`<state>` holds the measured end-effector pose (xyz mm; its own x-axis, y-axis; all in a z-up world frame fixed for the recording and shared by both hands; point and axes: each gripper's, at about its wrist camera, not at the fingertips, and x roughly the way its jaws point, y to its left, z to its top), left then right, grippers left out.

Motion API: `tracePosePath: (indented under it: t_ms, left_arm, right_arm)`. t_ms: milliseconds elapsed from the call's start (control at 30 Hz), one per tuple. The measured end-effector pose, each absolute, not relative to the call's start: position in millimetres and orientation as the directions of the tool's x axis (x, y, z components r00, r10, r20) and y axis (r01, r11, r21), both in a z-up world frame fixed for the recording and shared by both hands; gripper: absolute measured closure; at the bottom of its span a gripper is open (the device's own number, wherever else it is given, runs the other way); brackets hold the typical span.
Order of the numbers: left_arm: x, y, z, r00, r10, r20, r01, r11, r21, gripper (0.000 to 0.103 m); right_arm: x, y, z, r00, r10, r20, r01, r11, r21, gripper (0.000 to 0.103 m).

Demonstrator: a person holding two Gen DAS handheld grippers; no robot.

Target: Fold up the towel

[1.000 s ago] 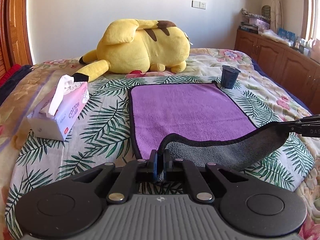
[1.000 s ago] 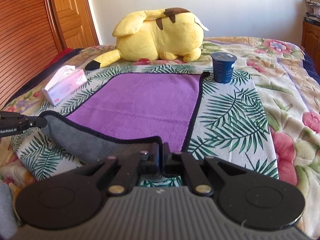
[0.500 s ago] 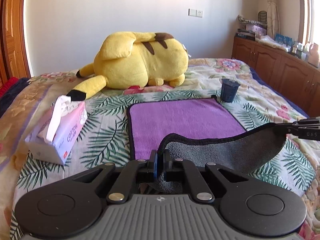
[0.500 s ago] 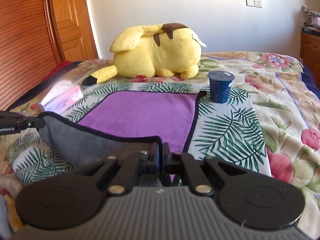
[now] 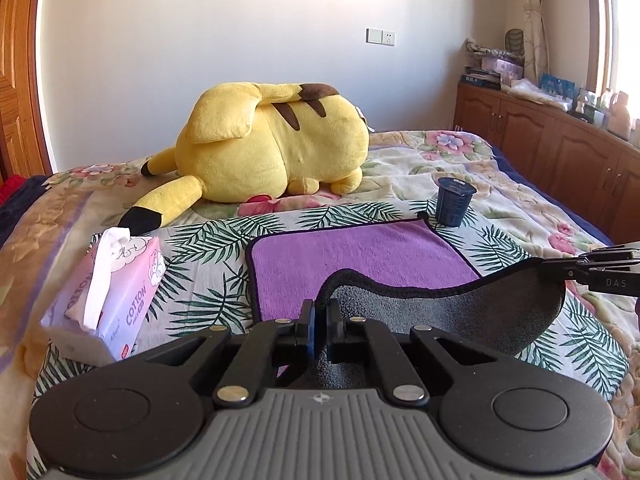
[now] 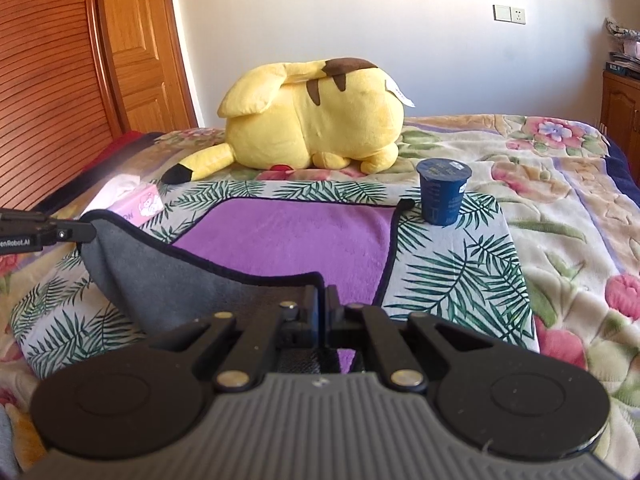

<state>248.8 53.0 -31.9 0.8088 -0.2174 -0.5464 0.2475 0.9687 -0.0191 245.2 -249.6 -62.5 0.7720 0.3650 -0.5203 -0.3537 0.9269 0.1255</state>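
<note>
Towel (image 5: 360,256) corner in left gripper (image 5: 320,320)

A plain white wall (image 5: 240,20) carries a switch plate (image 5: 380,37); wooden cabinets (image 5: 560,148) line the sunlit window side; a slatted wooden door (image 6: 48,80) stands opposite; floral bed (image 6: 560,200) below.

- I saw both views bright with daylight; in the left wrist view it came from the window (image 5: 616,28) at the right, blown out to white.
- Sun glared on the tissue box (image 6: 132,200) in my right wrist view.
- The wall (image 5: 200,40) was evenly lit.
- Fisheye bent the door (image 6: 136,40) and darkened the corners.
- Focus was sharp.
</note>
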Motion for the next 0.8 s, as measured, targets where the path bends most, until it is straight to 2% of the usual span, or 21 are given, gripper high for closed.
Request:
tracePosePath:
  t_ms: [267, 800]
  left_arm:
    - [254, 61, -29, 0.810, -0.219, -0.544, 0.235, 0.971, -0.041, 0.103]
    - [278, 62, -14, 0.826, -0.194, -0.529, 0.226, 0.974, -0.005, 0.103]
  right_arm:
    - [250, -251, -57, 0.788, 0.355, -0.503, -0.346, 0.931, 0.114, 0.100]
    - [273, -246, -40, 0.824, 0.351, -0.446, -0.359, 0.931, 0.068, 0.100]
